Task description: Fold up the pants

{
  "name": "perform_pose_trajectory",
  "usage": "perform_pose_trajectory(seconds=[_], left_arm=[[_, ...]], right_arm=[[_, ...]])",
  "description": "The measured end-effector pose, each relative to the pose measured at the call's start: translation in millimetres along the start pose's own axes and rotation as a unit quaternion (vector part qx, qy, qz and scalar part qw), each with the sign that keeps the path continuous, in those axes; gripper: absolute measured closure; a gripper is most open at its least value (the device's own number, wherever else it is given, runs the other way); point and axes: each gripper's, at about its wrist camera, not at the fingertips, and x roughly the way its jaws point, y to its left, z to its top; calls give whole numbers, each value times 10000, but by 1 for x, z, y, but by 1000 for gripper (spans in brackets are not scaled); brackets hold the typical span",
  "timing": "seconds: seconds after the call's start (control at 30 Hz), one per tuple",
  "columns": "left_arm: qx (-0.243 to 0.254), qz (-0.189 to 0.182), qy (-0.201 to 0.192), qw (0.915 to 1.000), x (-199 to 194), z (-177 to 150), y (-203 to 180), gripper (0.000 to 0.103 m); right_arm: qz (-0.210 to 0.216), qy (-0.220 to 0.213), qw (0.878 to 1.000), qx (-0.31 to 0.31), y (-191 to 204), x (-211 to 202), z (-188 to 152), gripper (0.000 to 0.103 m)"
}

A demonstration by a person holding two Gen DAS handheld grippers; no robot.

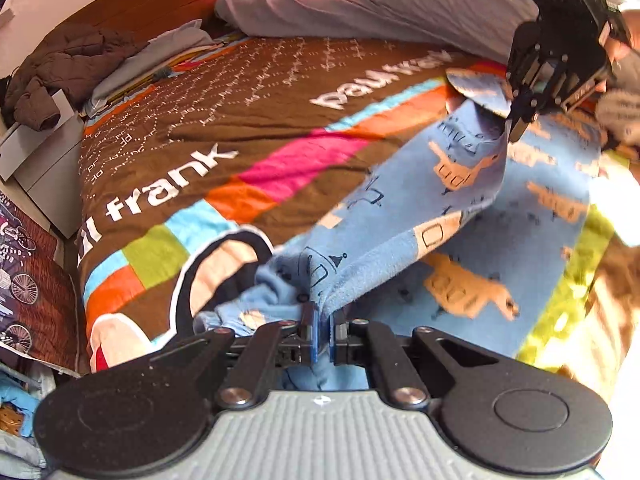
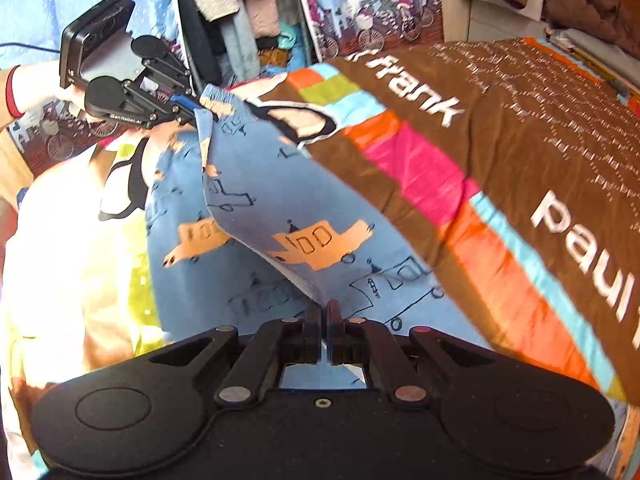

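The pants are light blue with orange vehicle prints. They lie across a bed, and one edge is lifted into a taut fold between both grippers. In the left wrist view my left gripper sits at the bottom, shut on a bunched edge of the fabric. The right gripper pinches the far end at the upper right. From the right wrist view, my right gripper is shut on the pants edge, and the left gripper clamps the gathered end at the upper left. The rest of the pants lies flat beneath the raised fold.
A brown bedspread with coloured stripes and white lettering covers the bed. A grey duvet is heaped at the far side. A brown jacket lies on a white nightstand. Hanging clothes and a bicycle-print curtain stand beyond the bed.
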Motion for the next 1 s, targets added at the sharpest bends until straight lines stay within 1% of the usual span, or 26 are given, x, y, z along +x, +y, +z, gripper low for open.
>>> perform_pose_trajectory(seconds=[0.2, 0.27, 0.3, 0.33, 0.37, 0.4, 0.43, 0.6, 0.67, 0.7, 0.73, 0.77, 0.8, 0.87, 0.93, 1.0], left_arm=[[412, 165, 327, 9985, 16, -18, -21, 98], [507, 213, 362, 9978, 17, -20, -25, 96], [513, 226, 357, 9978, 17, -21, -25, 94], [490, 222, 335, 9980, 15, -22, -24, 93], [452, 224, 299, 9983, 12, -22, -22, 90], [421, 219, 276, 9985, 10, -22, -21, 86], [423, 223, 254, 9985, 7, -22, -20, 85], [571, 215, 278, 9978, 1, -21, -20, 81], [682, 145, 305, 9971, -5, -20, -23, 77], [768, 102, 286, 9966, -10, -20, -24, 69], [863, 113, 272, 9958, -14, -21, -25, 57], [940, 176, 276, 9950, -15, -22, -26, 51], [983, 228, 304, 9944, -15, -23, -25, 50], [1047, 272, 394, 9933, -10, -21, -23, 50], [1227, 230, 436, 9912, -6, -18, -26, 51], [1379, 284, 458, 9890, -3, -16, -28, 51]], right_arm=[[-11, 307, 9995, -45, 22, 29, -20, 102], [-37, 432, 9990, -141, 28, 39, -23, 100], [-31, 459, 9988, -154, 30, 41, -23, 96], [-17, 452, 9989, -157, 31, 42, -24, 92], [-22, 422, 9990, -158, 33, 41, -23, 90], [-30, 390, 9991, -141, 32, 39, -22, 86], [-30, 350, 9993, -130, 32, 38, -21, 84], [-80, 340, 9992, -207, 32, 35, -18, 82], [-75, 365, 9990, -240, 33, 36, -18, 82], [-72, 386, 9989, -271, 34, 36, -19, 82], [-76, 403, 9987, -306, 35, 36, -19, 81], [-86, 413, 9985, -336, 35, 37, -19, 81], [-79, 420, 9985, -350, 35, 37, -20, 80], [-101, 431, 9984, -342, 34, 39, -22, 80], [-100, 439, 9986, -281, 32, 41, -23, 80], [-110, 427, 9987, -274, 32, 41, -23, 80]])
